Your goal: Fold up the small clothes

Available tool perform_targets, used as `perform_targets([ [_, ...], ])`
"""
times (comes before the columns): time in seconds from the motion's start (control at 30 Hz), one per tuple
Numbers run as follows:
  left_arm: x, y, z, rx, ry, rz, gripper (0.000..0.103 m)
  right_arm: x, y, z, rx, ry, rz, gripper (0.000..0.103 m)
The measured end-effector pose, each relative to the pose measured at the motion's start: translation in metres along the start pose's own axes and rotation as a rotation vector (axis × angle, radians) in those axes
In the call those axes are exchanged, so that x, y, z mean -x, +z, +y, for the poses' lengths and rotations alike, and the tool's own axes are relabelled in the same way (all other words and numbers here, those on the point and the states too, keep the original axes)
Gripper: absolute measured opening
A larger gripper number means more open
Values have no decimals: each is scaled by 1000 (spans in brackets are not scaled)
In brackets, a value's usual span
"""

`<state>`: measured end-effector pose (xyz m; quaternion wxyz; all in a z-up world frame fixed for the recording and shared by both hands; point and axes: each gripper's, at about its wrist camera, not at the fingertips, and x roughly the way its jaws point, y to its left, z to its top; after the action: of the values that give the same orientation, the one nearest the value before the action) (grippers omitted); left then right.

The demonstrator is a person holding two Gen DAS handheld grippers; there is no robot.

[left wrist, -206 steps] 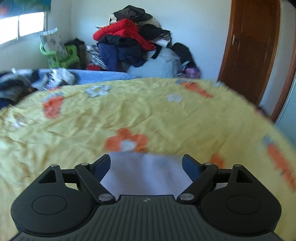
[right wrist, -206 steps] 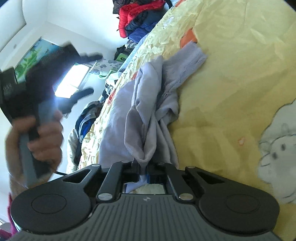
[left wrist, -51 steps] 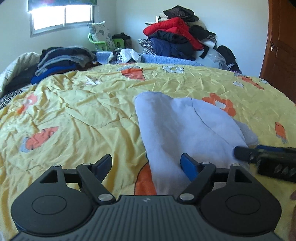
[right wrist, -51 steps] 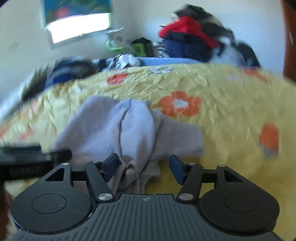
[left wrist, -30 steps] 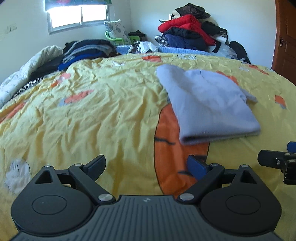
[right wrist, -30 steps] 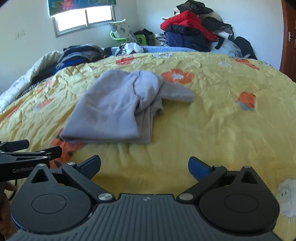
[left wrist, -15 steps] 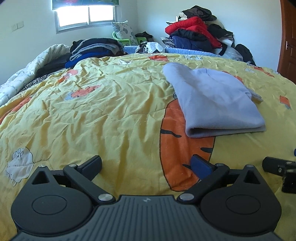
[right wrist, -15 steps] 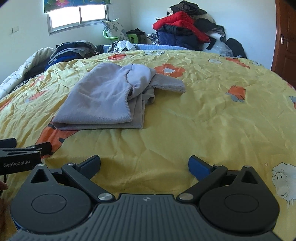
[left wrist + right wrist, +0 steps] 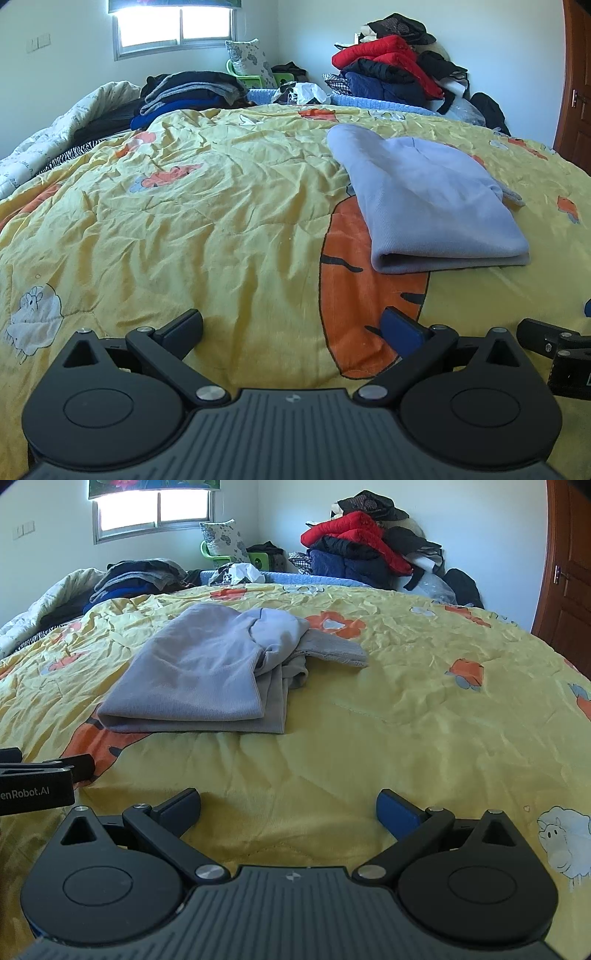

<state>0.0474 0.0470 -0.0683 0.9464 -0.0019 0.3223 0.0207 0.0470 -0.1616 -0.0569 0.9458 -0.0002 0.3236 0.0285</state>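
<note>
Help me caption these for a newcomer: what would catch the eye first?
The yellow quilt with orange prints fills both views. A folded grey garment lies on it, one sleeve sticking out to its right in the right wrist view. Against the far wall, a clothes pile topped by a red jacket stands out.

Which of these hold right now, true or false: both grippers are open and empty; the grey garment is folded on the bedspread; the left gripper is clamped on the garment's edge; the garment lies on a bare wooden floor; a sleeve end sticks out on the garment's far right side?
1. Both the left gripper and the right gripper are open and empty. True.
2. The grey garment lies folded on the yellow bedspread. True.
3. The left gripper is clamped on the garment's edge. False: its jaws stand wide apart, short of the garment, with only bedspread between them.
4. The garment lies on a bare wooden floor. False: it lies on the bedspread.
5. A sleeve end sticks out on the garment's far right side. True.
</note>
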Motion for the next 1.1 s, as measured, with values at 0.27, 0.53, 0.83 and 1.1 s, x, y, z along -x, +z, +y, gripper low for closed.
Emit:
perform_targets([
  [0.27, 0, 0, 0, 0, 0, 0, 103, 0, -1, 1, -5, 1, -2, 103],
  [0.53, -2, 1, 0, -10, -9, 2, 103, 1, 0, 0, -12, -4, -4, 102],
  [0.83, -2, 1, 1, -10, -15, 3, 103, -2, -1, 1, -17, -41, 1, 103],
  [1.1, -2, 1, 1, -10, -16, 3, 103, -1, -2, 1, -18, -32, 1, 103],
])
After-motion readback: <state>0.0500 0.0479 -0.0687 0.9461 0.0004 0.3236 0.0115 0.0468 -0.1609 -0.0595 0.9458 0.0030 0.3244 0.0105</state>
